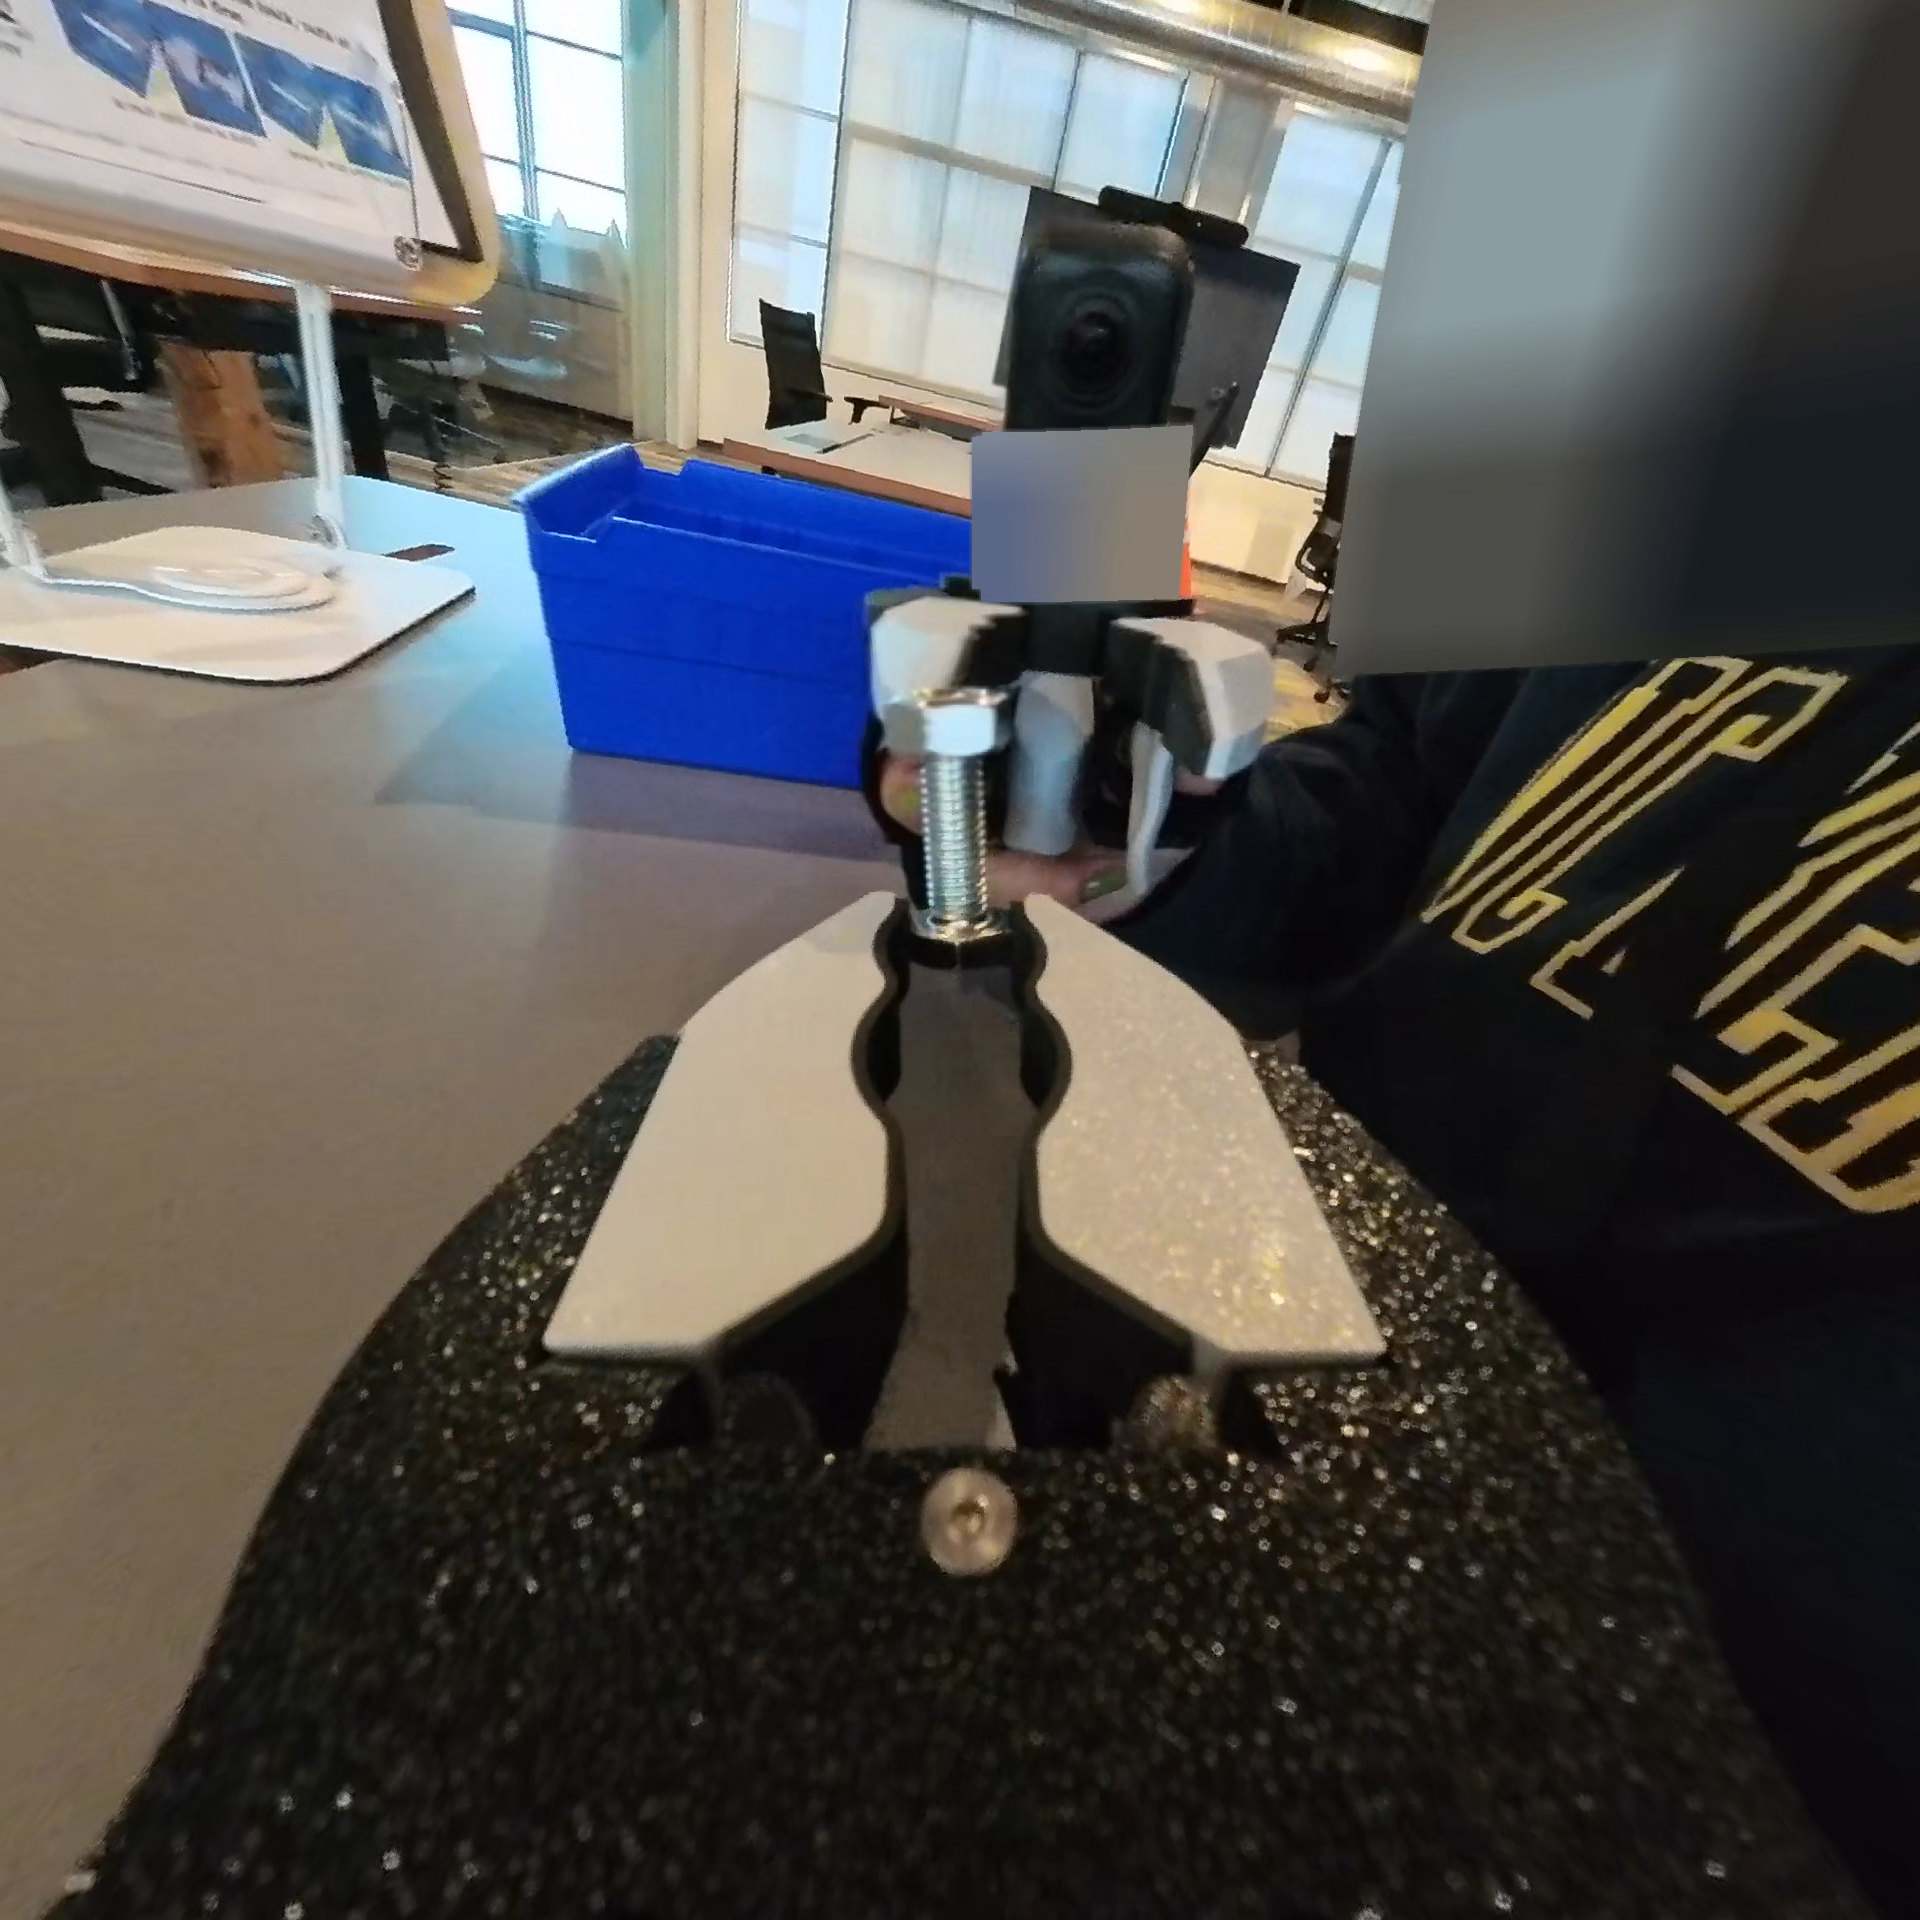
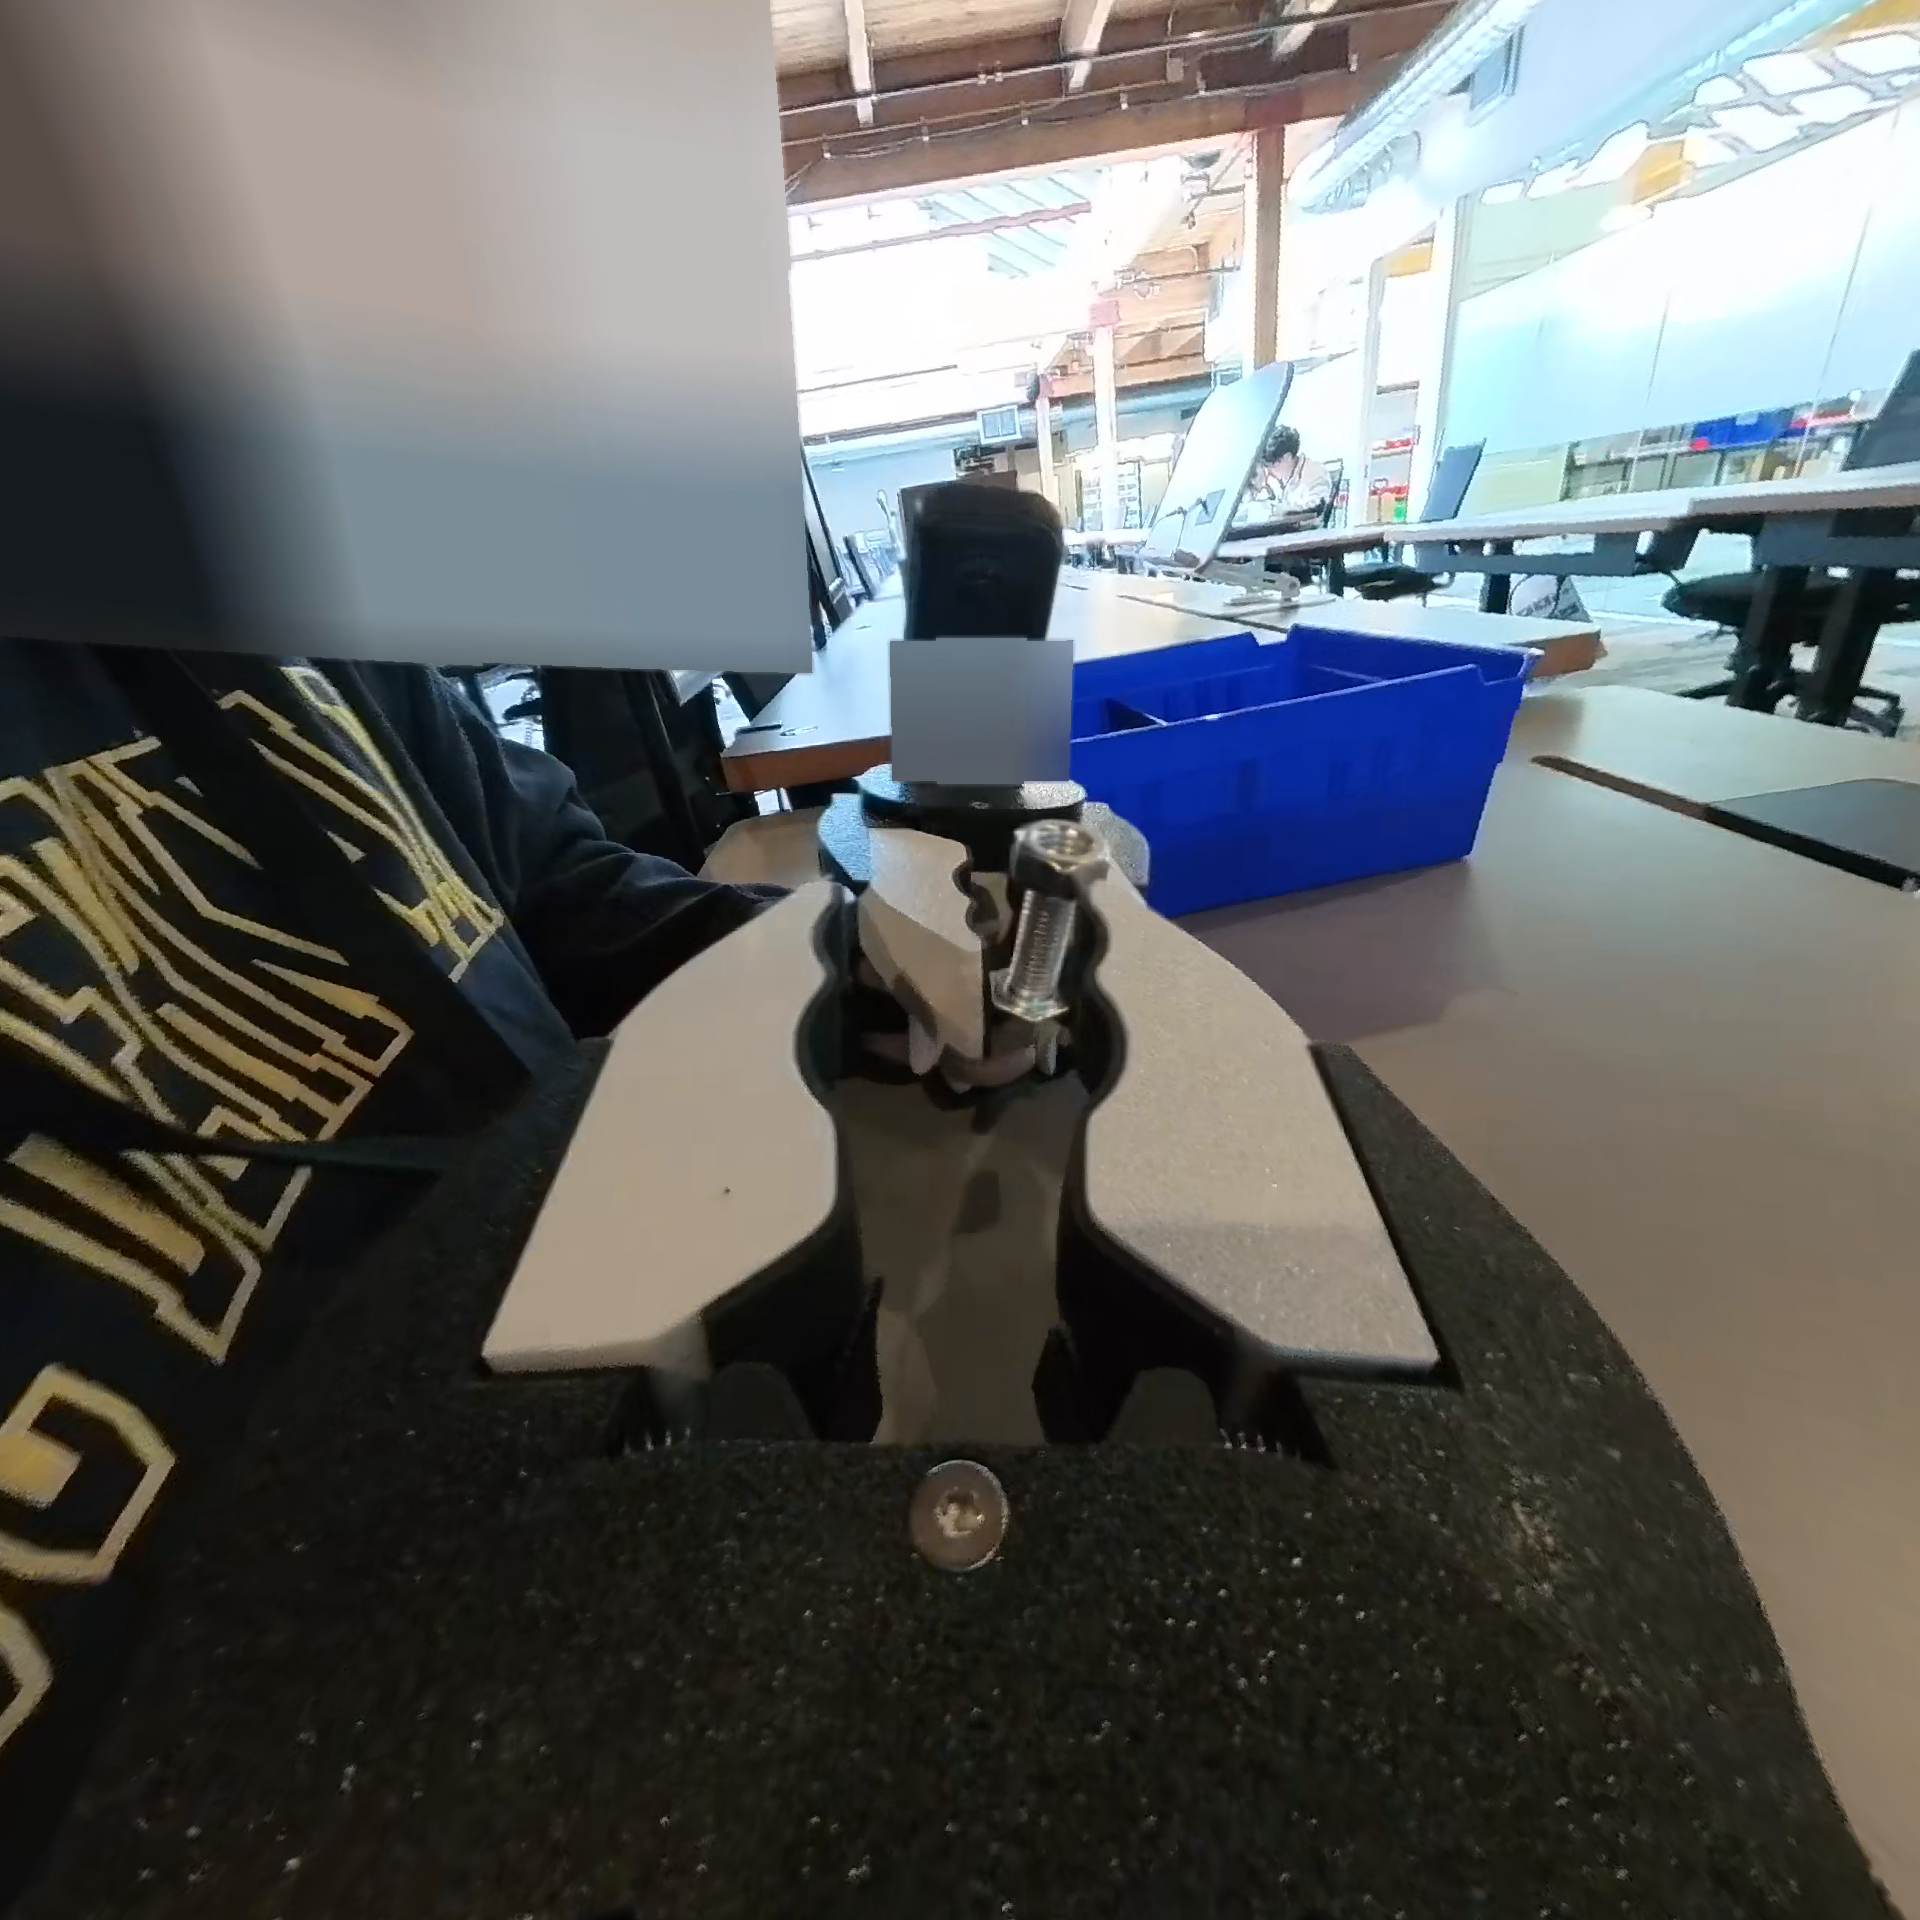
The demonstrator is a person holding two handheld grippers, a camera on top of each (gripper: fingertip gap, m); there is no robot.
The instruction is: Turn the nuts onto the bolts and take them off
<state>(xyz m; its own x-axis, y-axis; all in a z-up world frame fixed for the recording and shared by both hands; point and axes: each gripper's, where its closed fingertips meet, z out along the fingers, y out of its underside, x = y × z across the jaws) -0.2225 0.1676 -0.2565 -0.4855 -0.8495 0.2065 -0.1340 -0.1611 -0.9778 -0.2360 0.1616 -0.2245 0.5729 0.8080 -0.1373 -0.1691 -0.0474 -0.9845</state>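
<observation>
A silver bolt (image 1: 943,831) stands upright above the grey table (image 1: 312,935). My left gripper (image 1: 951,925) is shut on its lower end, which looks like the hex head. A hex nut (image 1: 940,722) sits on the top end of the thread. My right gripper (image 1: 1065,686) faces the left one with its jaws wide apart, and one finger (image 1: 925,649) rests just above the nut. In the right wrist view the bolt (image 2: 1034,940) leans by the inner side of the right gripper's (image 2: 961,914) right finger, with the nut (image 2: 1055,850) on top. The left gripper (image 2: 997,1029) is behind it.
A blue plastic bin (image 1: 727,623) stands on the table behind the grippers; it also shows in the right wrist view (image 2: 1299,758). A white sign stand (image 1: 208,582) is at the far left. The person's dark sweatshirt (image 1: 1558,1039) fills the near side. The grippers are tip to tip, or close to it.
</observation>
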